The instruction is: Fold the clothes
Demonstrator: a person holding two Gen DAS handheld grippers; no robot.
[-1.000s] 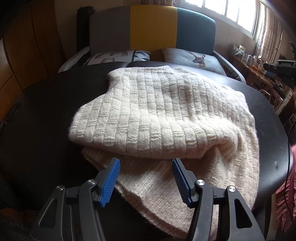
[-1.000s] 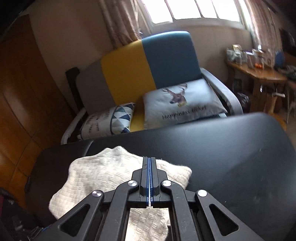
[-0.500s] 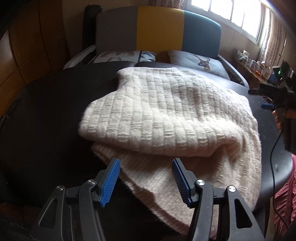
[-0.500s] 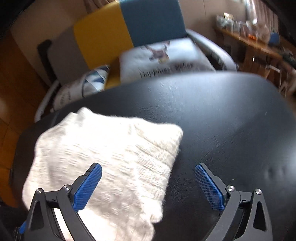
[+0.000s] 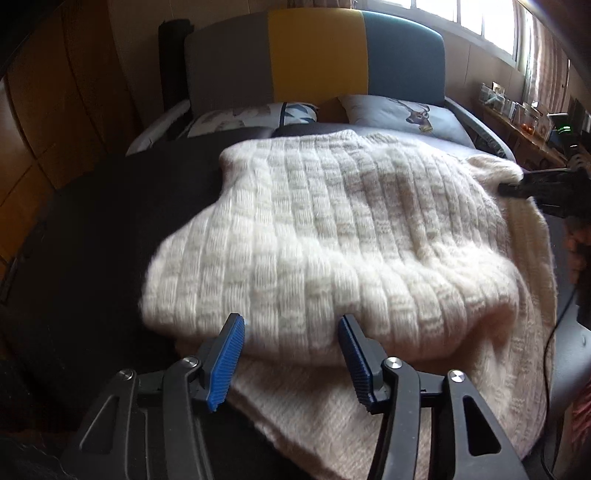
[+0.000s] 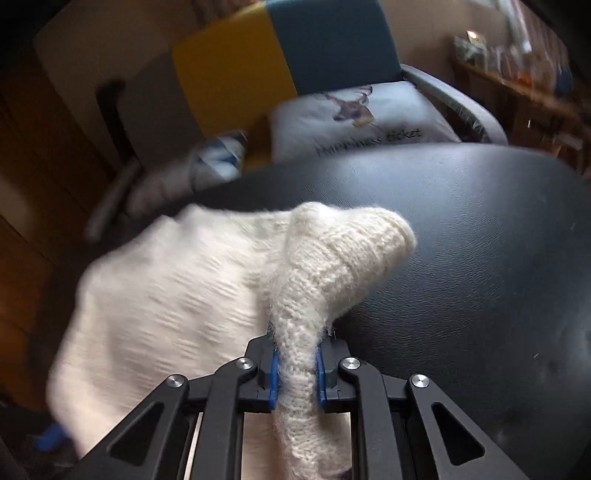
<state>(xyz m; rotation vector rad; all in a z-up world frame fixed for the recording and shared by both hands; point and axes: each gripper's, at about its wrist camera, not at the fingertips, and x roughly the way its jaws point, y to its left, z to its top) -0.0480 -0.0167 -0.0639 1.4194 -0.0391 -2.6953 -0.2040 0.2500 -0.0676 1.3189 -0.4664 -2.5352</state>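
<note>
The right hand-held gripper is clamped on a bunched ridge of a cream knit sweater, its blue pads pressed into the wool on both sides. The pinched fold rises from between the fingers and ends in a rounded, ribbed edge lifted clear of the black tabletop. The rest of the garment spreads to the left of the grip, blurred.

The left hand-held gripper stands wide open and holds nothing. Its blue pads sit just at the near edge of the sweater, the folded upper layer bulging between and beyond them, a thinner lower layer running under the fingers. Whether the pads touch the wool cannot be told.

In the left view the sweater lies folded in a thick pile across the middle of the tabletop, its lower layer trailing off to the right and toward the near edge. At the far right corner of the pile the right hand-held gripper shows as a dark shape at the cloth.

Behind the tabletop stands a sofa with a grey, yellow and teal back, carrying a patterned cushion and a deer cushion. A cluttered shelf runs along the right wall under a window.
</note>
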